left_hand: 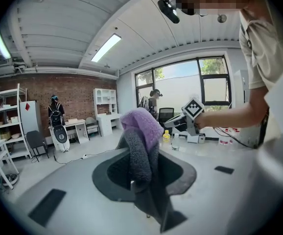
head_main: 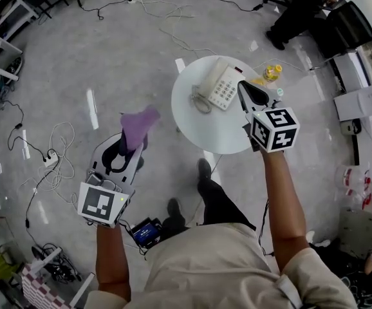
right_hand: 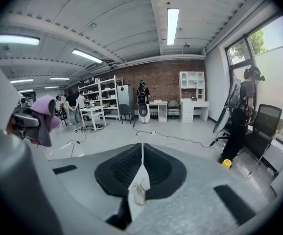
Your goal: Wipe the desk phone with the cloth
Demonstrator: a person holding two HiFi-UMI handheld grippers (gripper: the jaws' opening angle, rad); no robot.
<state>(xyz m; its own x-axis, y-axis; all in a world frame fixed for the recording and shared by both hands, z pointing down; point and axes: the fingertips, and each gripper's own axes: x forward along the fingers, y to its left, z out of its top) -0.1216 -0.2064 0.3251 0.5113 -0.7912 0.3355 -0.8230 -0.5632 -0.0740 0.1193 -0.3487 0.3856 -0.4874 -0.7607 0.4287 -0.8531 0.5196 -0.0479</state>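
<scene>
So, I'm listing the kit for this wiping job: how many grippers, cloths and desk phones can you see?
Grippers: 2 (left gripper, right gripper)
Cloths: 1 (purple cloth, clamped in the left gripper)
Desk phones: 1 (desk phone, on the round table)
Total: 4

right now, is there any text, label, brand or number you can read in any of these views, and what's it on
No text can be read in any view.
desk phone: the keys show only as small dots, any digits too small to read.
marker cubes: black and white square patterns only, no letters or numbers.
yellow bottle: any label too small and blurred to read.
</scene>
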